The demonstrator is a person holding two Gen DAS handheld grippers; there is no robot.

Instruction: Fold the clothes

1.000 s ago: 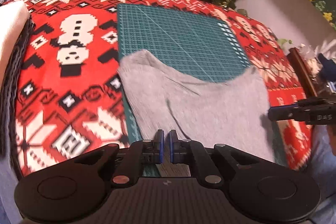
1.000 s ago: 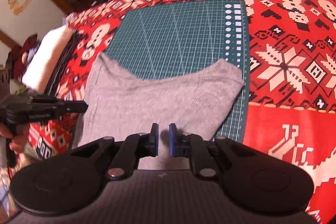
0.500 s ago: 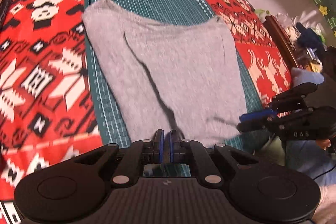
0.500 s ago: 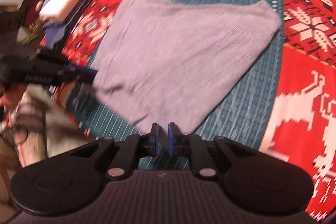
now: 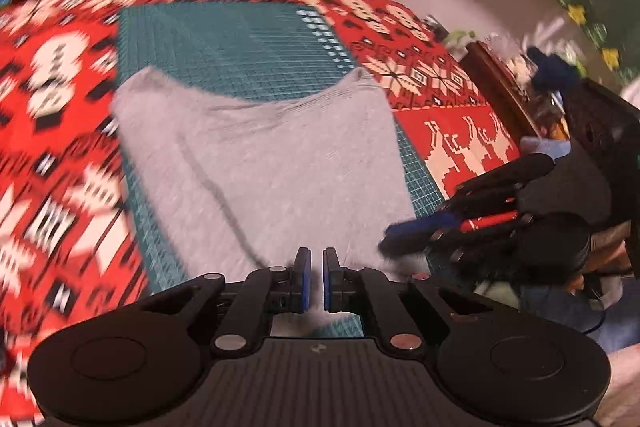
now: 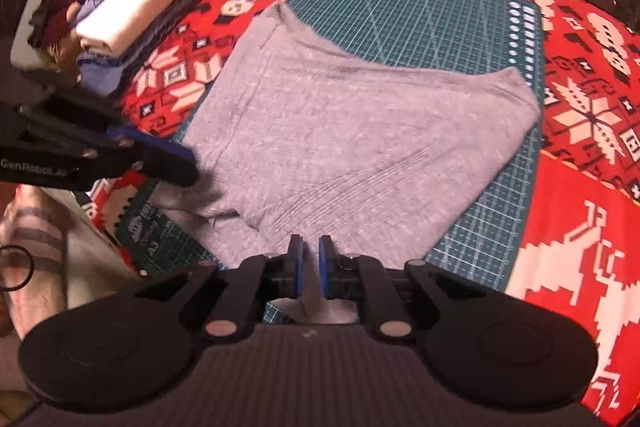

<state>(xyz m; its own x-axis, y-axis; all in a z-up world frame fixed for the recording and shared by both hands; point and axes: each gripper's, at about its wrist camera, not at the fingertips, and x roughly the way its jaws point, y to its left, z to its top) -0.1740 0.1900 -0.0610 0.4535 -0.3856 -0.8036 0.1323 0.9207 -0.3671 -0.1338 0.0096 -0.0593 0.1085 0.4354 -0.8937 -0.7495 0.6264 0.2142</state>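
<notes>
A grey garment [image 5: 260,167] lies spread over a green cutting mat [image 5: 240,39], its far edge dipping in the middle. My left gripper [image 5: 316,279] is shut on the garment's near edge, which passes between the blue pads. In the right wrist view the same garment [image 6: 360,131] covers the mat [image 6: 420,7], and my right gripper [image 6: 311,267] is shut on its near edge, with grey fabric showing between the jaws. The left gripper [image 6: 188,167] sits at the near left corner. The right gripper [image 5: 390,237] is at the near right corner.
A red patterned tablecloth [image 5: 460,131] covers the table around the mat. A stack of folded clothes [image 6: 152,3] with a white one on top stands at the table's left edge. Dark wooden furniture [image 5: 500,87] borders the right side. Chairs and clutter fill the room behind.
Both grippers kept hold of the near edge while swinging over the table and back. The long dark crease in the garment has faded, and the cloth lies flatter on the mat.
</notes>
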